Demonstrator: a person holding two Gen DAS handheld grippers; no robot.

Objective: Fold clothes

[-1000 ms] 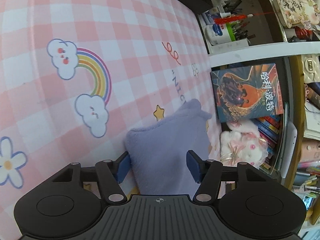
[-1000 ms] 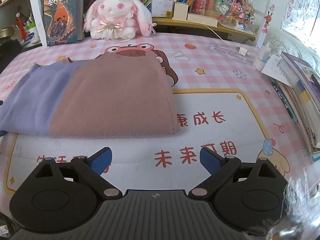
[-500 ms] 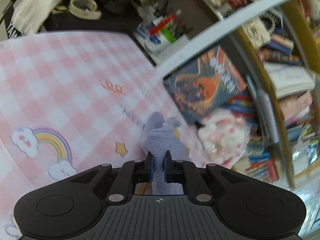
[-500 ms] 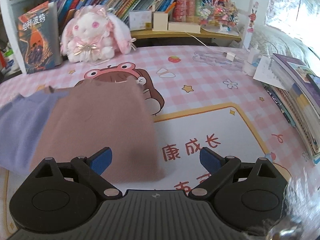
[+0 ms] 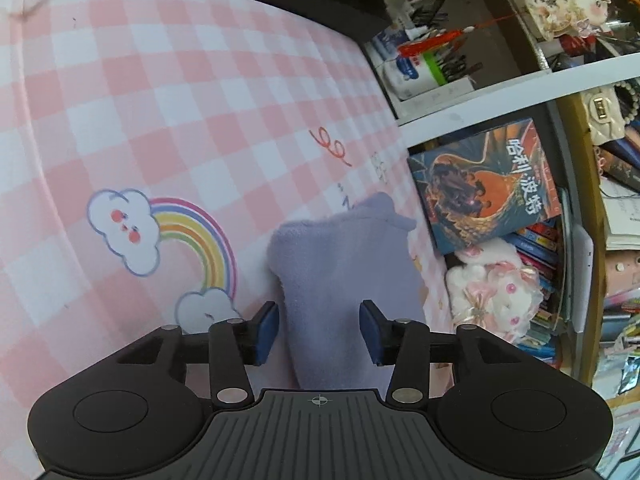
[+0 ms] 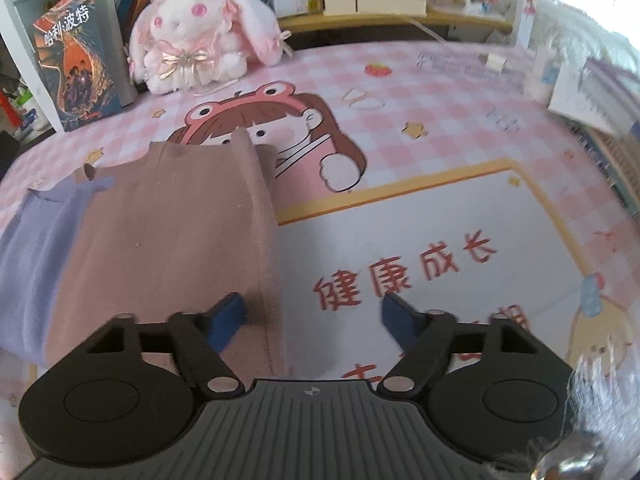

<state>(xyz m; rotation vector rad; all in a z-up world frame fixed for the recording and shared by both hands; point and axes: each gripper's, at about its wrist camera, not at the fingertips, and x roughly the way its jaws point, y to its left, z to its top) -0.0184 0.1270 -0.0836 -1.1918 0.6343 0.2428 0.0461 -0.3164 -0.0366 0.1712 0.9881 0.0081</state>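
A folded two-tone garment lies on the pink checked desk mat [image 6: 440,128]. Its dusty-pink part [image 6: 172,232] sits right of its lavender part [image 6: 36,248]. My right gripper [image 6: 314,316] hovers low over the pink part's right edge, one pad above the cloth and the other above the mat. Its jaws are closing and do not press the fabric. In the left wrist view the lavender end [image 5: 344,272] bulges up between the pads of my left gripper [image 5: 318,332]. Those jaws are opening, with the cloth loose between them.
A pink plush rabbit [image 6: 192,48] and a standing book [image 6: 76,76] line the desk's back edge under full bookshelves. A cup of pens [image 5: 424,68] stands past the mat's corner. Books blur at the right edge [image 6: 600,80].
The left gripper was pinched shut on the lavender cloth half a second ago and has now spread apart. The right gripper slid over the pink edge and its jaws narrowed.
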